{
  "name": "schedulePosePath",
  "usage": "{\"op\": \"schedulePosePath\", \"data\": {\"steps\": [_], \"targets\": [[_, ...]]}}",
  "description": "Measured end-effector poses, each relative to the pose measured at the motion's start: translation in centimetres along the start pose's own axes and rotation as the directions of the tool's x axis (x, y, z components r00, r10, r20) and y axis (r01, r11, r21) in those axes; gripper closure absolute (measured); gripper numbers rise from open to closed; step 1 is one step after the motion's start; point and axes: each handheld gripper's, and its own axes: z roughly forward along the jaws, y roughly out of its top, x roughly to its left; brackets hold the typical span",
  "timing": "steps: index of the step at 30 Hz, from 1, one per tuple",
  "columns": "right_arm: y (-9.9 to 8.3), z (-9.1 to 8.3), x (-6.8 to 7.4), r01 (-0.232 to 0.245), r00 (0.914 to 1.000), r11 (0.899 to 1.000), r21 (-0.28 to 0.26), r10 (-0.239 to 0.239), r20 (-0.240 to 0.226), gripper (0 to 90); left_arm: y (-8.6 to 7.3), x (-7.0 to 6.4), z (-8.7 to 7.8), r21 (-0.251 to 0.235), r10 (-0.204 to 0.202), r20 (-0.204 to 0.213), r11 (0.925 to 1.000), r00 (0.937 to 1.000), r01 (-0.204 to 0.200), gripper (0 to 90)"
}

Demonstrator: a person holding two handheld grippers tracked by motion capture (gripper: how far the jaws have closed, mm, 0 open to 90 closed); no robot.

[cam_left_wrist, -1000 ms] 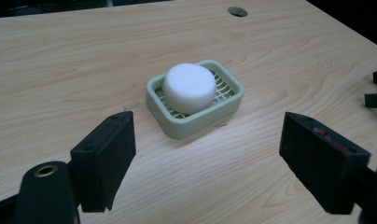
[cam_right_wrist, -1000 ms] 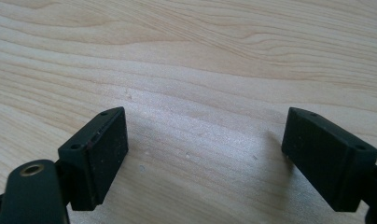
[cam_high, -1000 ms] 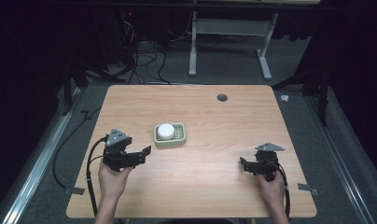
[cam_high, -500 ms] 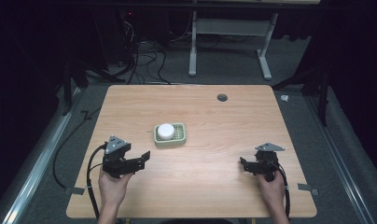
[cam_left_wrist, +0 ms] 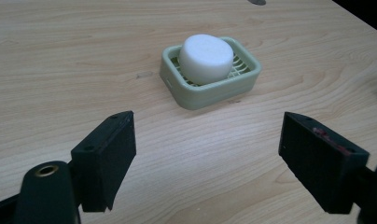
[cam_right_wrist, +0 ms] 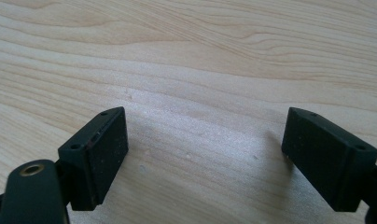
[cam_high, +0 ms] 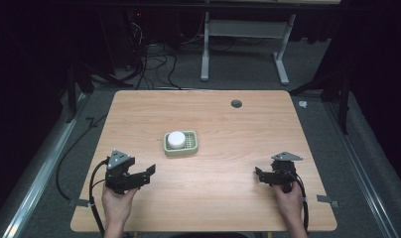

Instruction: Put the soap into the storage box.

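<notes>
A pale green plastic soap dish with a slatted floor sits near the middle of the desk, a little toward the left edge. On it rests a white, round, matte puck of soap, smooth-sided and flat-topped. The desk is light wood-grain laminate with a dark round hole near its far edge. The left gripper hangs near the front left corner, jaws spread wide and empty, facing the dish. The right gripper, near the front right corner, is likewise spread and empty. Grey carpet and cables lie beyond.
</notes>
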Motion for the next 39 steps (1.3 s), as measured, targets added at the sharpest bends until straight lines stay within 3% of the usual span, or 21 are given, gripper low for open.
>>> {"op": "schedulePosePath", "data": {"steps": [4, 18, 35, 39], "targets": [[0.0, 0.0, 0.0, 0.001, 1.0, 1.0, 0.0, -0.001, 0.0, 15.4, -0.4, 0.5, 0.0, 0.013, -0.003, -0.032, 0.9999, 0.9995, 0.003, 19.6], [0.0, 0.0, 0.0, 0.001, 1.0, 1.0, 0.0, -0.001, 0.001, 15.4, -1.6, 1.1, 0.8, 0.04, -0.02, -0.065, 0.999, 0.9977, 0.022, 20.1], [0.0, 0.0, 0.0, 0.003, 1.0, 1.0, 0.0, -0.003, 0.0, 15.4, -2.1, 1.1, 2.5, 0.083, -0.031, -0.05, 0.9959, 0.9983, 0.035, 20.4], [0.0, 0.0, 0.0, 0.003, 1.0, 1.0, 0.0, -0.003, 0.0, 15.4, -2.2, 1.0, 2.9, 0.083, -0.044, -0.031, 0.9954, 0.9986, 0.046, 21.1]]}}
